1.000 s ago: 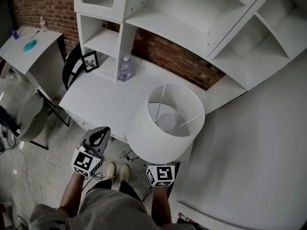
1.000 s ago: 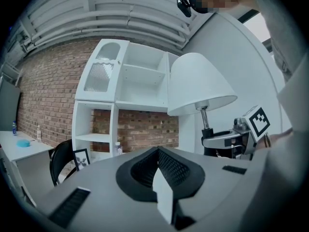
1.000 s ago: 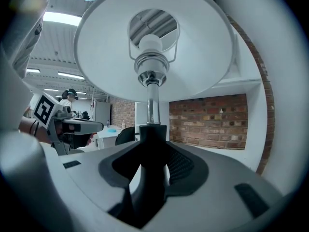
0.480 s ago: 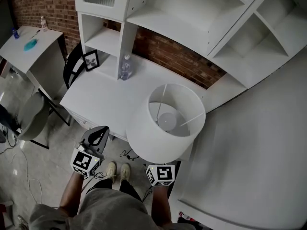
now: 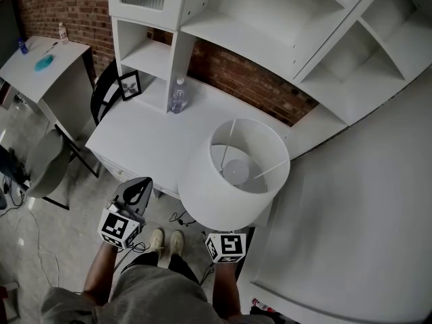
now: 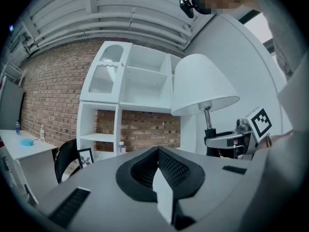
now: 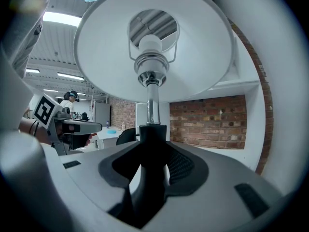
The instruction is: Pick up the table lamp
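Holding the lamp (image 5: 233, 181): right hand-held gripper (image 7: 152, 146), jaws clamped on the lamp's dark post just below the metal stem. Its marker cube sits under the shade's near rim in the head view.

- Lamp: white tapered shade with the bulb visible inside, upright. Its foot is hidden, so contact with the bench cannot be told.
- Left hand-held gripper (image 6: 158, 151): left of the lamp and well apart from it, jaws drawn together with nothing between them.
- Bench (image 5: 138, 137): white, beyond and left of the lamp. The shade overlaps its near edge in the head view.
- Bottle (image 5: 176, 97): clear, upright on the bench, beyond the lamp to the left.
- Frame (image 5: 128, 85): black, leaning, left of the lamp past the bottle.
- Shelves (image 5: 270, 19): white, directly beyond the lamp, backed by a brick wall (image 5: 250, 83).
- Chair (image 5: 101, 96): black, farthest left of the lamp, at the bench end.
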`<state>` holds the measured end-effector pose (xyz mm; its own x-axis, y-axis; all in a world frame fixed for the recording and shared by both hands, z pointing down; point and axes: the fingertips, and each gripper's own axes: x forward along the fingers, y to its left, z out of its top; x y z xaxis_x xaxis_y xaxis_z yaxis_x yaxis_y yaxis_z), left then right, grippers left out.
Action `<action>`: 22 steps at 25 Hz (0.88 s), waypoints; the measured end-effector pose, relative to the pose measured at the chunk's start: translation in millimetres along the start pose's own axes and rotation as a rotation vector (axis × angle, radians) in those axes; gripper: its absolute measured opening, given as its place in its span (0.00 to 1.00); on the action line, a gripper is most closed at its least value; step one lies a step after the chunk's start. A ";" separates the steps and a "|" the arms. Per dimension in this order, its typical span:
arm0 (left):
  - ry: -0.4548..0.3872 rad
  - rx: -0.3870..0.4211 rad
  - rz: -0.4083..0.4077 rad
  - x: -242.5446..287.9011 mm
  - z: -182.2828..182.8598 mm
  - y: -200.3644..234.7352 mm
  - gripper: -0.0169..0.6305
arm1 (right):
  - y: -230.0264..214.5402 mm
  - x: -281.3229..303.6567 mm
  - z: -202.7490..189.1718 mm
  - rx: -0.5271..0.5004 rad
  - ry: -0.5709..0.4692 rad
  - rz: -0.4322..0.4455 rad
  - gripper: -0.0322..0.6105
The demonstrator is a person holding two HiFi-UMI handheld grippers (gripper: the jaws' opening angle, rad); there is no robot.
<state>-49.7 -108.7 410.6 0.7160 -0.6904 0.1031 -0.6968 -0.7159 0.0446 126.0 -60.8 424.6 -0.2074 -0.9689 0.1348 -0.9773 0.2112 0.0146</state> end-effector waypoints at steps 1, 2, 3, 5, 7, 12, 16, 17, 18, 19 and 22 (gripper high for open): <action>0.000 -0.002 0.001 -0.3 0.0 0.4 0.03 | 0.2 -0.1 -0.1 0.000 0.001 -0.001 0.31; 0.001 -0.004 0.000 -0.6 -0.5 0.4 0.03 | 0.3 -0.1 -0.1 0.000 0.001 -0.002 0.31; 0.003 -0.003 0.000 -0.9 -1.1 0.7 0.03 | 0.4 0.0 -0.1 0.000 0.001 -0.003 0.31; 0.008 -0.004 0.008 -1.4 -1.6 2.6 0.03 | 0.3 0.3 -0.4 0.001 0.002 -0.006 0.31; 0.011 -0.006 0.012 -1.5 -2.8 4.4 0.03 | -0.1 0.8 -1.3 0.003 0.001 -0.009 0.31; 0.003 -0.004 0.011 -1.4 -2.4 6.6 0.03 | 0.7 1.9 -1.5 0.007 -0.005 -0.011 0.31; 0.010 -0.001 0.012 -1.6 -4.2 8.2 0.03 | 2.1 2.5 0.1 0.006 -0.010 -0.008 0.31; 0.008 -0.002 0.011 -1.5 -4.1 7.9 0.03 | 2.2 2.4 0.3 0.005 -0.011 -0.008 0.31; 0.004 -0.003 0.008 -1.3 -3.7 7.4 0.03 | 2.1 2.4 0.4 0.005 -0.011 -0.008 0.31; -0.001 -0.003 0.005 -1.0 -3.6 7.1 0.03 | 1.9 2.4 0.5 0.005 -0.012 -0.009 0.31; 0.003 -0.004 0.013 -0.8 -3.6 9.4 0.03 | 1.6 2.7 1.1 0.007 -0.015 -0.010 0.31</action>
<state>-56.9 -114.5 414.6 0.7067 -0.6995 0.1062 -0.7062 -0.7064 0.0472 123.9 -63.2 424.0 -0.1981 -0.9728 0.1200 -0.9796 0.2006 0.0093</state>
